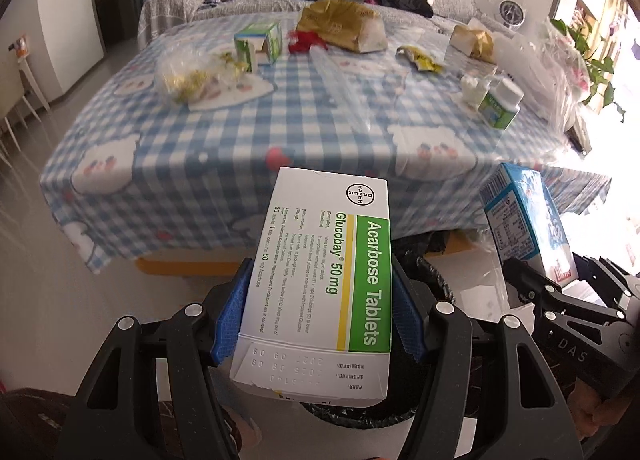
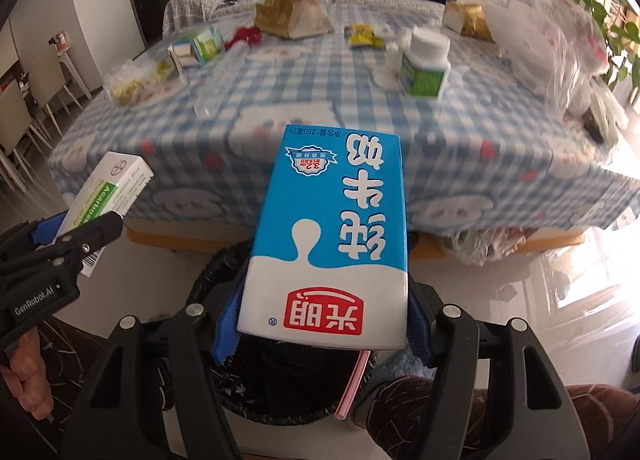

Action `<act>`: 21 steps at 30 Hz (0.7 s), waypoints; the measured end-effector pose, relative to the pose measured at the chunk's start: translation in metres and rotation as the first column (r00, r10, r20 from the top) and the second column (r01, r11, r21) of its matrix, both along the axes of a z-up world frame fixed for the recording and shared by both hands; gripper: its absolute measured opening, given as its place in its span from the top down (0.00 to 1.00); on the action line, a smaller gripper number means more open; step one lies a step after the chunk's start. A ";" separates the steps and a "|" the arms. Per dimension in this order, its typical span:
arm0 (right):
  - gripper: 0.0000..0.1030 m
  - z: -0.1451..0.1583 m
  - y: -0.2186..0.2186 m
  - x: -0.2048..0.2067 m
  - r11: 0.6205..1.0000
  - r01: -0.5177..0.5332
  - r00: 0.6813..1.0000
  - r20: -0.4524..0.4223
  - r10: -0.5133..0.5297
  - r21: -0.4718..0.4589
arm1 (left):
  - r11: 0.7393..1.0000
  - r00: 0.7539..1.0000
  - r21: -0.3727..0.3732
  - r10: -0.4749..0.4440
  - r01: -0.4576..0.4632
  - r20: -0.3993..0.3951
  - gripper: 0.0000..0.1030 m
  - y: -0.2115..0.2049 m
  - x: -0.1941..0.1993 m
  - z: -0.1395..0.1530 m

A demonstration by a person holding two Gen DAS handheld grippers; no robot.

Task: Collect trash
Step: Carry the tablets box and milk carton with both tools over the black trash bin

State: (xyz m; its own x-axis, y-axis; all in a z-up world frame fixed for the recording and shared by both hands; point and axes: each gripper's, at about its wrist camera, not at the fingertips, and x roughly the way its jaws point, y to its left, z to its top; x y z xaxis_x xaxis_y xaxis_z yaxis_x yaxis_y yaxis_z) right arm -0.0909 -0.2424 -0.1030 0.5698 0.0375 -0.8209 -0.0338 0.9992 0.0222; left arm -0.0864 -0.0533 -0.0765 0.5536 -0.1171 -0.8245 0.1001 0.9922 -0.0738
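Left claw: the left gripper [image 1: 320, 308] has its blue pads closed on the sides of a white-and-green medicine box [image 1: 320, 284], gripped near its lower end so most of the box juts forward.
Right claw: the right gripper [image 2: 324, 312] is clamped the same way on a blue-and-white milk carton [image 2: 332, 236], a pink straw [image 2: 352, 392] hanging under it.
Bin: a black-lined trash bin [image 2: 276, 392] sits on the floor at the near edge of the table, right below both held items, probably so they can be dropped straight in.
Remaining trash: on the checked tablecloth [image 1: 248, 148] lie a pill bottle [image 1: 500, 104], a small green box [image 1: 260, 40], a yellow wrapper [image 1: 420, 58], a clear bag [image 1: 188, 74] and a brown paper bag [image 1: 344, 26].
Step in hand: likely release over the bin.
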 end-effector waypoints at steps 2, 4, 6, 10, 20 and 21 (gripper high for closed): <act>0.39 -0.012 -0.001 0.000 1.000 0.007 1.000 -0.021 -0.007 -0.001 | 1.000 1.000 -0.011 0.005 -0.005 -0.022 0.40 -0.001 -0.001 -0.009; 0.39 -0.025 -0.001 0.002 1.000 0.011 0.999 -0.046 -0.011 0.002 | 1.000 0.999 -0.005 0.010 -0.010 -0.035 0.40 -0.002 -0.002 -0.017; 0.39 -0.036 0.000 0.003 1.000 0.009 0.998 -0.065 -0.009 0.009 | 1.000 0.999 0.006 0.016 -0.016 -0.033 0.40 -0.006 -0.003 -0.026; 0.39 -0.052 0.003 0.006 0.999 0.003 0.997 -0.074 -0.001 0.033 | 0.999 0.996 -0.002 0.039 -0.039 -0.078 0.40 -0.009 0.000 -0.053; 0.39 -0.097 0.016 0.018 1.000 0.003 0.996 -0.086 -0.003 -0.003 | 0.998 0.993 0.021 0.064 -0.063 -0.097 0.40 -0.012 0.010 -0.096; 0.39 -0.102 0.018 0.018 1.000 0.001 0.996 -0.085 -0.002 -0.006 | 0.998 0.994 0.025 0.054 -0.052 -0.091 0.40 -0.014 0.010 -0.099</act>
